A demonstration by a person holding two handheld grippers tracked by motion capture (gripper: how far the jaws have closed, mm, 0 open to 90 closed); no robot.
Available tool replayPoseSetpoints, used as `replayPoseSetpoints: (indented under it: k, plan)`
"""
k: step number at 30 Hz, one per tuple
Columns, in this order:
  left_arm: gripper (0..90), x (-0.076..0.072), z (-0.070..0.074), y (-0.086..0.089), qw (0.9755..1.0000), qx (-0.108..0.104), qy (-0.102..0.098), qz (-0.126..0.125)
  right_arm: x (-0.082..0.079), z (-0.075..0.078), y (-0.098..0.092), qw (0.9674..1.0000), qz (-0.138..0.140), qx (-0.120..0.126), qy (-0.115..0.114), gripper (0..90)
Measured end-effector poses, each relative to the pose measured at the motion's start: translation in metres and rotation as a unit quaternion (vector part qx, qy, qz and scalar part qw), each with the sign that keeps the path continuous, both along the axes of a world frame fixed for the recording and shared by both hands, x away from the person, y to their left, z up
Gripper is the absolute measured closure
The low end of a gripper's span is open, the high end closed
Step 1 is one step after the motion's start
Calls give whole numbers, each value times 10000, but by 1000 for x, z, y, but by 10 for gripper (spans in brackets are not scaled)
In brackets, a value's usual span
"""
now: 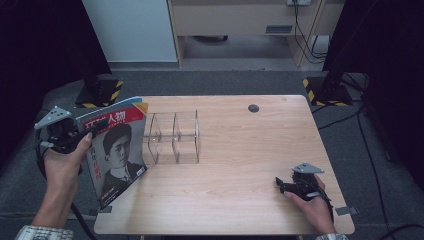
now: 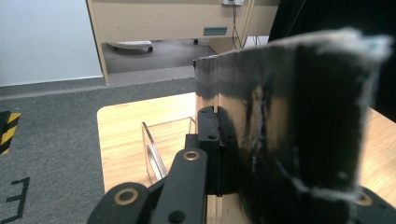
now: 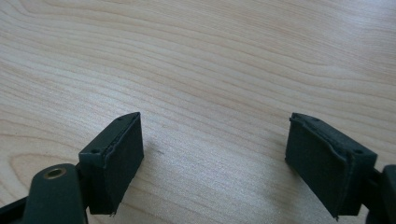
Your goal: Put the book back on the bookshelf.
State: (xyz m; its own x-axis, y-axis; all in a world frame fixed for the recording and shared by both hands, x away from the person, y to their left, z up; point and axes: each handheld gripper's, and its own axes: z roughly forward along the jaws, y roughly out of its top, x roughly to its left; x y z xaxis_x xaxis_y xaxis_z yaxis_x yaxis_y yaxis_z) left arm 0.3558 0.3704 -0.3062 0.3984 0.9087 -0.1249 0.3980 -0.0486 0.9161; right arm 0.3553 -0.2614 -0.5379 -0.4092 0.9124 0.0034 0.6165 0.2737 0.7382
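Note:
A magazine (image 1: 117, 150) with a red title band and a portrait on its cover is held upright over the table's left edge. My left gripper (image 1: 92, 127) is shut on its upper left part. In the left gripper view the magazine (image 2: 289, 116) rises dark and blurred right beside my left gripper's (image 2: 233, 154) black jaw. A clear acrylic rack (image 1: 175, 137) with upright dividers stands just right of the magazine, and the rack (image 2: 152, 154) shows beyond the jaw. My right gripper (image 1: 280, 184) rests low at the table's front right, and the right gripper (image 3: 215, 158) is open over bare wood.
The wooden table (image 1: 240, 165) has a round cable hole (image 1: 253, 108) near its back edge. Grey carpet surrounds it, with black stand bases marked in yellow stripes (image 1: 102, 92) at the back left and back right (image 1: 327, 90). A cabinet stands behind.

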Motion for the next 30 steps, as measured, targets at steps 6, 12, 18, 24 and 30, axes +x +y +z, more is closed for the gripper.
replayPoseSetpoints:
  k: [6, 12, 18, 24, 30]
  plan:
    - [864, 7, 1, 3, 9998, -136, -57, 132, 0, 0, 0, 10000, 0, 1, 0, 193]
    - [864, 12, 1, 10, 9989, -305, -194, 310, 0, 0, 0, 10000, 0, 0, 0, 193]
    - [864, 18, -3, 19, 9975, -461, -317, 422, 0, 0, 0, 10000, -1, 1, 2, 193]
    - [864, 25, -7, 15, 9974, -395, -373, 464, 0, 0, 0, 10000, -2, 0, 2, 193]
    - [864, 32, -10, 0, 9982, -157, -414, 415, 0, 0, 0, 10000, -2, 1, 2, 193]
